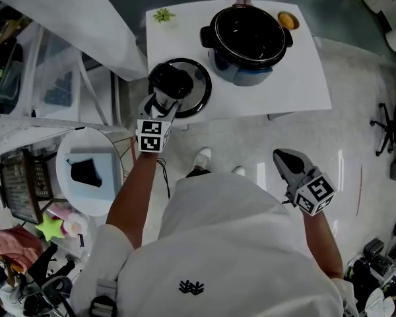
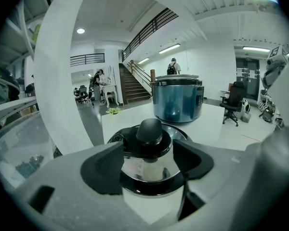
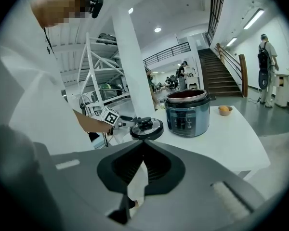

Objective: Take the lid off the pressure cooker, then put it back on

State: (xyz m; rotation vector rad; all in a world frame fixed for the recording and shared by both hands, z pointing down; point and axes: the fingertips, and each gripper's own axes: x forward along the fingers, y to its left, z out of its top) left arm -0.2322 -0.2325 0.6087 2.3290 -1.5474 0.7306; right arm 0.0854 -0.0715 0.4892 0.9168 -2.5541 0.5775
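— The white table (image 1: pixel 303 78): where is there room?
— Right of the open cooker (image 1: pixel 251 35) at the back. The lid (image 1: pixel 197 92) lies flat near the front left edge.
— And the tongs?
— The left gripper (image 1: pixel 164 104) is spread wide at the lid's knob, pads off it. The right gripper (image 1: pixel 280 157) is pinched closed, empty, over the floor (image 1: pixel 251 144).

You have bright, even light from ceiling strips (image 2: pixel 169 48) and a round downlight (image 3: pixel 157 30). Glare streaks the glossy floor (image 1: pixel 340 160) in your head view, and the lid (image 2: pixel 144 170) mirrors highlights. Your 2 gripper views bulge, darkening to black corners; the nearest foreground looks soft.
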